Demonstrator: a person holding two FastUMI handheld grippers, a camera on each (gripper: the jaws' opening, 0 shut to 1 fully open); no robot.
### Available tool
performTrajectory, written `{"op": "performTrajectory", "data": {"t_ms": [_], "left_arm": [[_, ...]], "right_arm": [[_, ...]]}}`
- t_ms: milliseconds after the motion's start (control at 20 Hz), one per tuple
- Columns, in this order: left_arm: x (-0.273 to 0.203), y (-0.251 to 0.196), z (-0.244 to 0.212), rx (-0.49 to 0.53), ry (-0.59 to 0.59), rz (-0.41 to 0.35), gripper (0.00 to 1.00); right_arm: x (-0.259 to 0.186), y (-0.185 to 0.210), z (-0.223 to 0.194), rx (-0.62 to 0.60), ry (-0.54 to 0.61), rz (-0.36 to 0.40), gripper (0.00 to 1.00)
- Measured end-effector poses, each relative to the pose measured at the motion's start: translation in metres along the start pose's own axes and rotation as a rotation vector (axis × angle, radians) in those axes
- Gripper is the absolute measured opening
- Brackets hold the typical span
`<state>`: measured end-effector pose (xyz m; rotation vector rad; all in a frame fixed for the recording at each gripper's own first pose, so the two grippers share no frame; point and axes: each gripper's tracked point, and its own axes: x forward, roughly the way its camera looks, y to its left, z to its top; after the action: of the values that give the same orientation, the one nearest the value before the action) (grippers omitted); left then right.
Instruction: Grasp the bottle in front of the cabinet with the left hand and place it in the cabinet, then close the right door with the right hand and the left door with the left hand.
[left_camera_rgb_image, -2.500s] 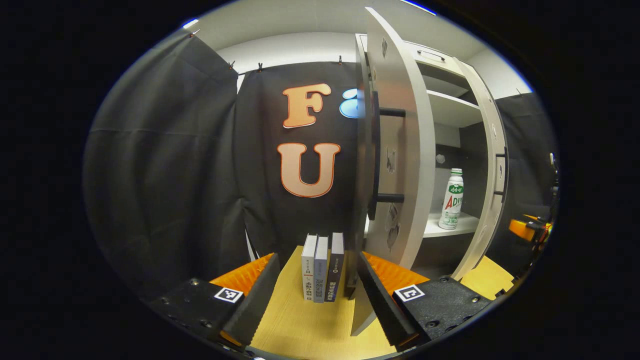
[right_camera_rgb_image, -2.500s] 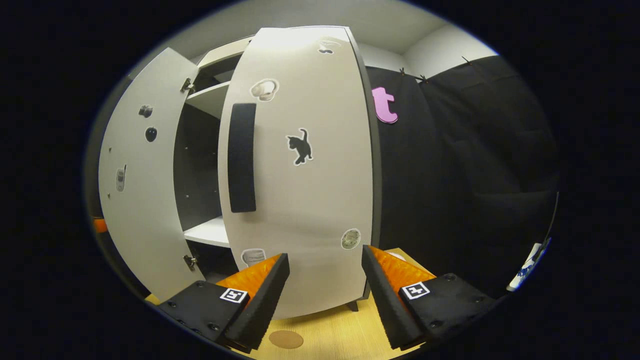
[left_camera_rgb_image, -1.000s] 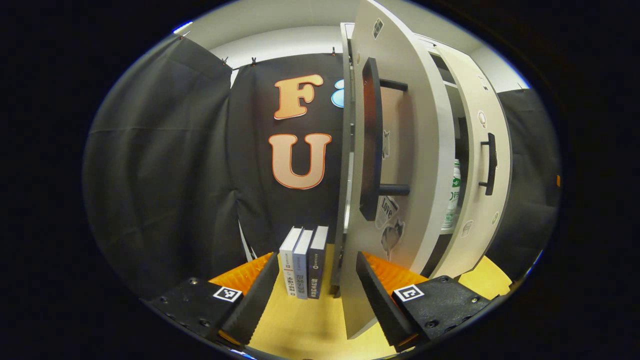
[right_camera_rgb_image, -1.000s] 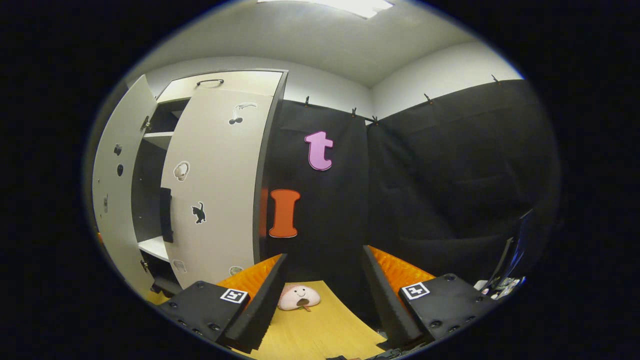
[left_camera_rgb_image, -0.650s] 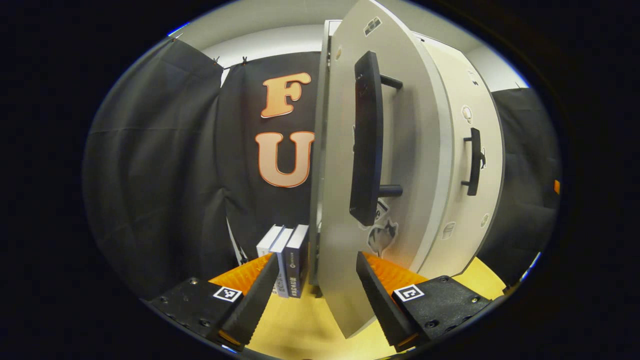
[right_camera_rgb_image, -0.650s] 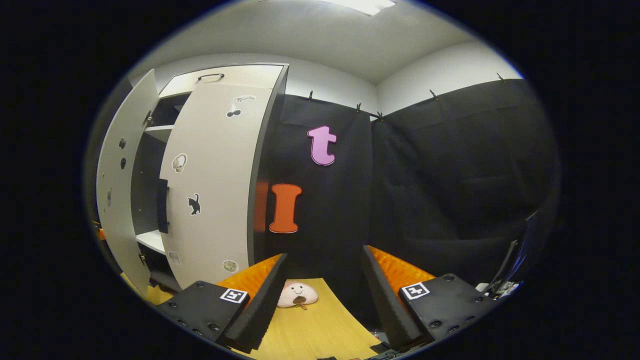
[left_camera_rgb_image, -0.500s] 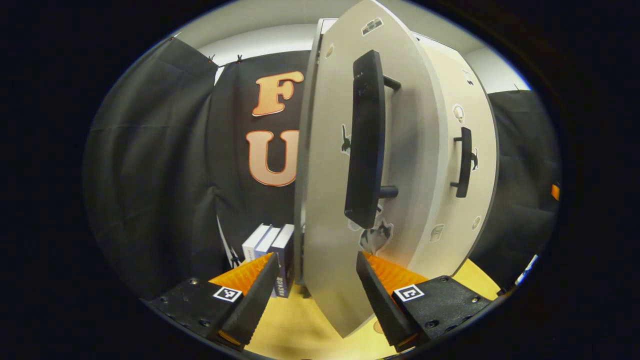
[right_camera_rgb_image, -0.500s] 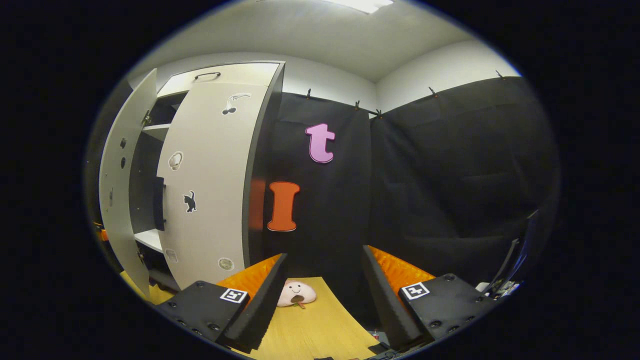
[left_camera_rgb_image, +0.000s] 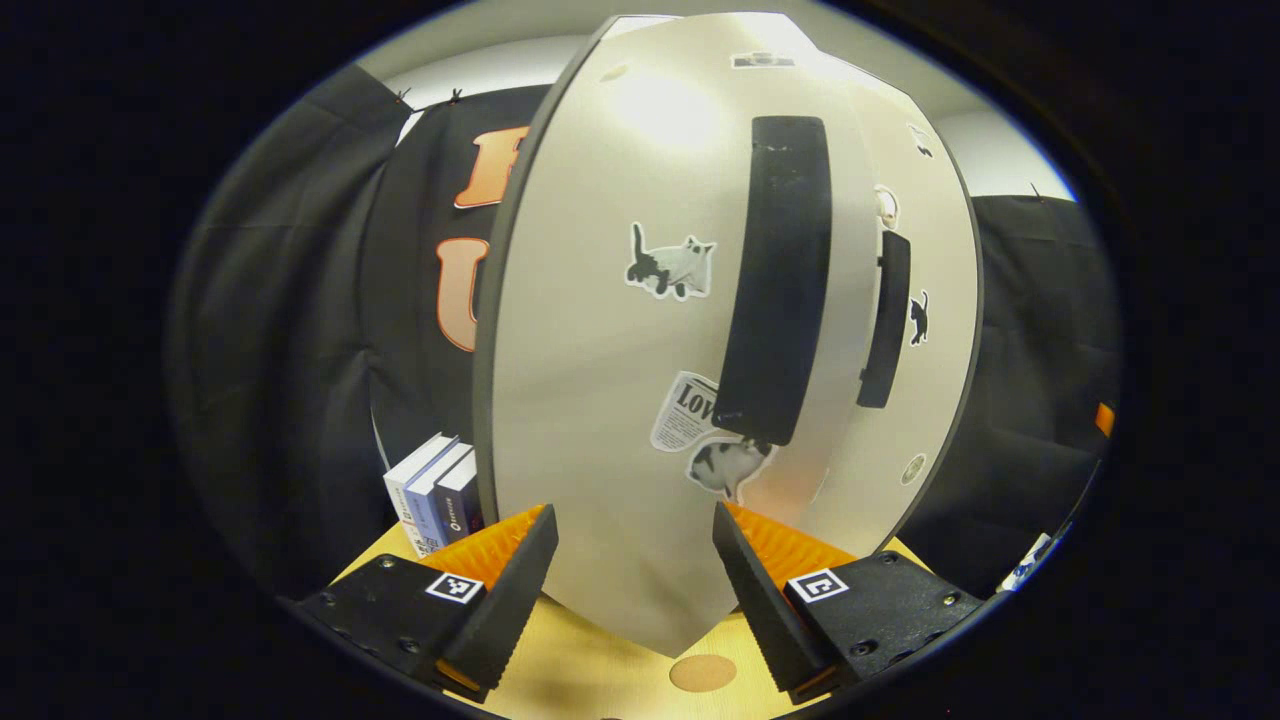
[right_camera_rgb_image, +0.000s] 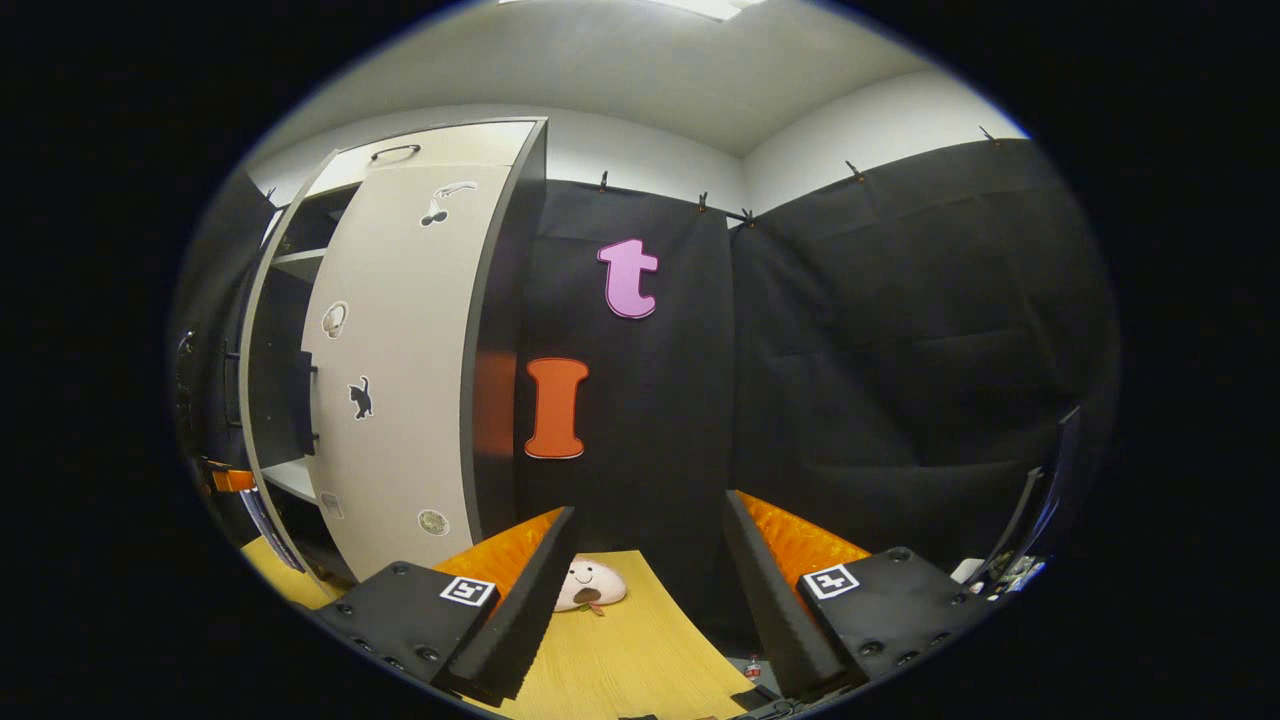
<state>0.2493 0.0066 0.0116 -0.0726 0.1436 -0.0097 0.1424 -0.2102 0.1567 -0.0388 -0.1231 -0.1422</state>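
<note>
You are on the last step: your left claw (left_camera_rgb_image: 630, 570), jaws apart and empty, sits against the left door (left_camera_rgb_image: 620, 400), which is nearly shut beside the closed right door (left_camera_rgb_image: 930, 300). Keep pushing it flush. Its tall handle (left_camera_rgb_image: 775, 280) runs upright. The right claw (right_camera_rgb_image: 645, 590) hangs apart over the tabletop (right_camera_rgb_image: 640, 650), away from the cabinet (right_camera_rgb_image: 400, 350).

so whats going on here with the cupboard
A person is shutting a pale grey two-door cabinet with handheld tongs. The left tongs, open, sit right up against the sticker-covered left door, which is not quite shut. The right tongs, open and holding nothing, are off to the side of the right door, which looks shut.
</note>
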Motion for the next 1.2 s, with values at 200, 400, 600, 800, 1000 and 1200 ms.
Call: {"op": "performTrajectory", "data": {"t_ms": [200, 400, 600, 800, 1000, 1200], "left_arm": [[-0.005, -0.012, 0.008, 0.020, -0.009, 0.011, 0.96], [-0.024, -0.014, 0.019, 0.005, -0.036, 0.018, 0.96], [-0.053, -0.007, 0.030, 0.017, -0.058, 0.062, 0.96], [-0.083, -0.004, 0.043, 0.020, -0.094, 0.098, 0.93], [-0.112, -0.005, 0.055, 0.019, -0.124, 0.137, 0.92], [-0.136, -0.009, 0.068, 0.012, -0.152, 0.160, 0.93]], "right_arm": [[0.004, 0.000, 0.000, 0.037, -0.008, 0.017, 0.96], [0.011, 0.006, -0.008, 0.054, 0.016, 0.037, 0.96], [0.011, 0.019, -0.013, 0.049, 0.016, 0.073, 0.96], [0.008, 0.018, -0.012, 0.051, 0.029, 0.095, 0.96], [0.003, 0.013, -0.008, 0.059, 0.024, 0.101, 0.96], [-0.002, 0.011, -0.004, 0.047, 0.017, 0.117, 0.96]]}}
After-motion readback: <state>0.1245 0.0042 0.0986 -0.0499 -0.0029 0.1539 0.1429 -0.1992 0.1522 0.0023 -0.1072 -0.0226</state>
